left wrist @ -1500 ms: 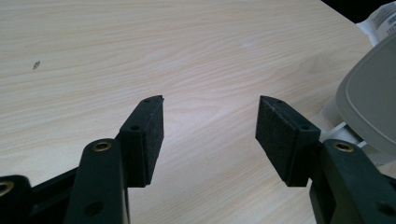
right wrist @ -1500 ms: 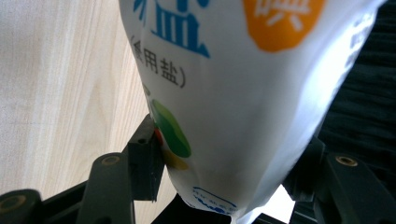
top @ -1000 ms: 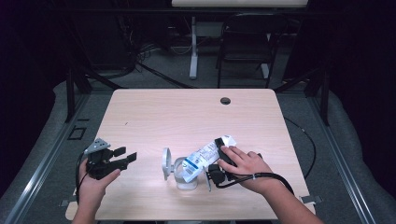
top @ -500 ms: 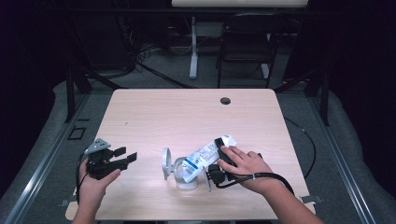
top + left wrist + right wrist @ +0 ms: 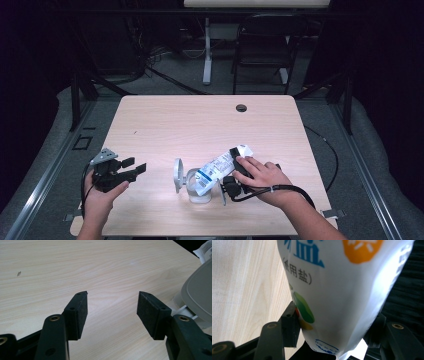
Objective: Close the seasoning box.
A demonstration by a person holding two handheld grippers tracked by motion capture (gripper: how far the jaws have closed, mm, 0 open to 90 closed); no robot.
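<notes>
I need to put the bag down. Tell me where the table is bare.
The far half of the table up to the cable hole is bare, as is the strip between the left gripper and the jar. Around the jar and bag it is crowded.

The high view looks forward and down over the whole surface [image 5: 200, 120], while both gripper views sit close above it, sharing the salt bag [image 5: 342, 290] at 5 o'clock.
</notes>
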